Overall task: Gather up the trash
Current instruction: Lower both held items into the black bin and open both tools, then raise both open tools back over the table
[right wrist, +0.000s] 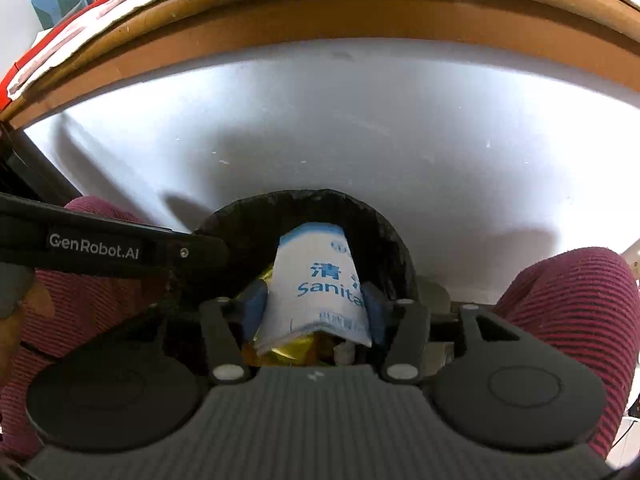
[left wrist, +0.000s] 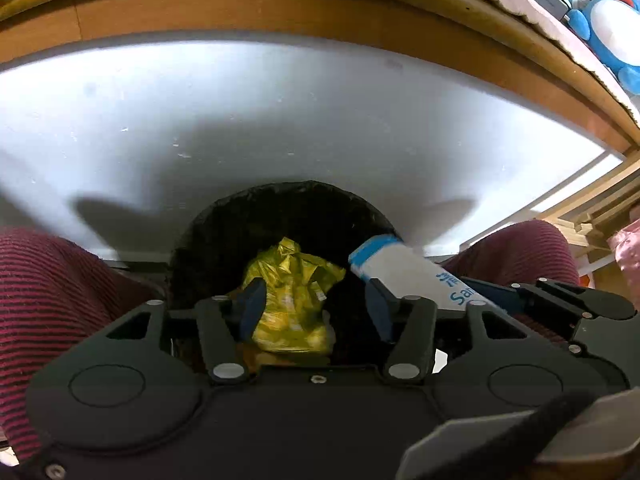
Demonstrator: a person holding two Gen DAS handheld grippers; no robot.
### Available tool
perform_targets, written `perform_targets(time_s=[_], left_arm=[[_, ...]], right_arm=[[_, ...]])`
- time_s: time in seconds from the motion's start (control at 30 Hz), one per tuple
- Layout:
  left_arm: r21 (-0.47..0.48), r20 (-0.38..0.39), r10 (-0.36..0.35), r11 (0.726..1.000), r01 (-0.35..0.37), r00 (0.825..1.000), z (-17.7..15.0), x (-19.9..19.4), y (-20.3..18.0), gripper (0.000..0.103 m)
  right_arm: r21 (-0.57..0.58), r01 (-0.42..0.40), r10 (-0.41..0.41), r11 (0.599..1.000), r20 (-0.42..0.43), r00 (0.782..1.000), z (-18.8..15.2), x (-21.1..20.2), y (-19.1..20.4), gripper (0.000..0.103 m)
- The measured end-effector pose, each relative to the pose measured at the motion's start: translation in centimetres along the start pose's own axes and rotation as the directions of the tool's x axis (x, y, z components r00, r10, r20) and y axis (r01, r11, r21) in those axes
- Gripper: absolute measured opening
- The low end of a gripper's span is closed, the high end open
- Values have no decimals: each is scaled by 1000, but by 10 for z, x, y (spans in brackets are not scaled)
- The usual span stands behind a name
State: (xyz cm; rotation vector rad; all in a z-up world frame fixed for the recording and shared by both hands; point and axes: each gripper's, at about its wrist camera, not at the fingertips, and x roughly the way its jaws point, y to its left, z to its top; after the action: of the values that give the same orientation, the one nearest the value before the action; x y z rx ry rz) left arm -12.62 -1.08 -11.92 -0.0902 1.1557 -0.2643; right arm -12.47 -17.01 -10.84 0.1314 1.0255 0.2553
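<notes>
While both grippers hang over the bin, here's how it looks, left to right:

Left leg: striped maroon trousers (left wrist: 52, 304), bin wedged between the knees, probably to keep it steady.

Left gripper (left wrist: 316, 300): jaws apart, pads clear of the yellow foil wrapper (left wrist: 292, 304), so it looks let go. The wrapper sits crumpled inside, on the left.

Bin: black-lined trash bin (left wrist: 224, 232) tucked under the near edge of the white desk (left wrist: 280, 120), handy for dropping stuff in.

Right gripper (right wrist: 314, 304): jaws spread, white-and-blue sanitary bag (right wrist: 320, 280) between them; can't tell if the pads touch it. It leans over the wrapper, top end toward the bin's far rim.

Guess: both pieces basically binned, the bag maybe not quite free.
</notes>
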Motion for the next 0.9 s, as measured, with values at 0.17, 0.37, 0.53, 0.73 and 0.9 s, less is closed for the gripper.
perform_targets(time_s=[0.17,0.37,0.53,0.73,0.9], left_arm=[[3,14,13,1000,-13,1000,1,-3,0,61],[21,38,33,999,-34,999,3,-7,-3,64],[45,87,55,997,-59,995,6,-18,-8,67],[85,230,21,996,-42,973,15,-66,-10,68],[101,379,11,993,-53,925,28,-108,-9,78]], right_arm=[[-4,-1,1,1000,14,1000,-1,-5,0,71],[3,-6,6,1000,30,1000,0,-12,-2,73],[-7,-20,21,1000,63,998,2,-23,-2,74],[-59,-70,80,996,191,978,15,-55,-8,74],[-110,-95,127,989,330,935,33,-86,-19,74]])
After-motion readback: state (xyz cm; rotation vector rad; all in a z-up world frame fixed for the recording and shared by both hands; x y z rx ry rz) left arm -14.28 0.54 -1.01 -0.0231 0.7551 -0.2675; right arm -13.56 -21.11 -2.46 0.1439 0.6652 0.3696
